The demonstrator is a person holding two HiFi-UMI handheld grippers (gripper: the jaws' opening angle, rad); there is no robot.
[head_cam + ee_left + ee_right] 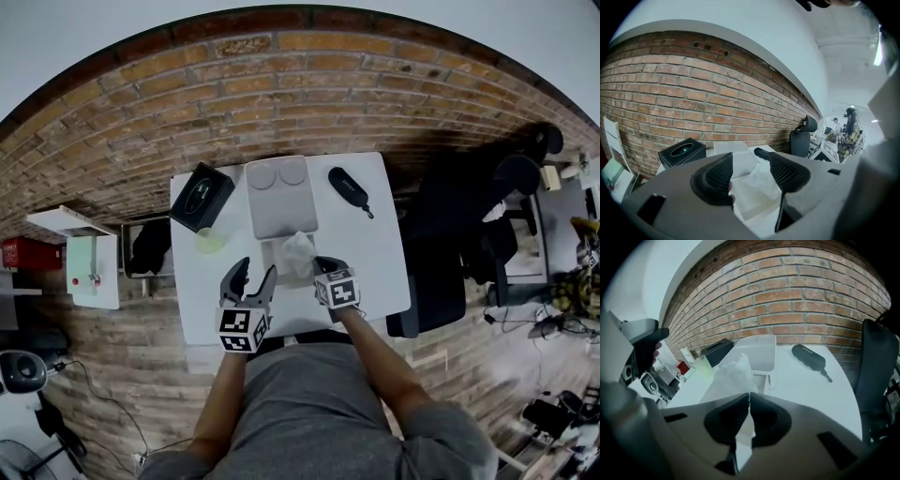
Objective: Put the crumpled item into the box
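R gripper [748,405] is clamped tight on a corner of the crumpled tissue [732,376], and we're holding it over the near end of the open box [272,211] on the white table [375,253]. L gripper [751,174] has its jaws wide apart w/ nothing gripped, just left of the box.

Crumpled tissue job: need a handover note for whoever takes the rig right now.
Left gripper: open, empty, pointing at the box.
Right gripper: shut on the crumpled tissue.
Tissue hangs at the near end of the open white box; not released.
Done: tissue gripped.
Left: set it inside the box, open the jaws.
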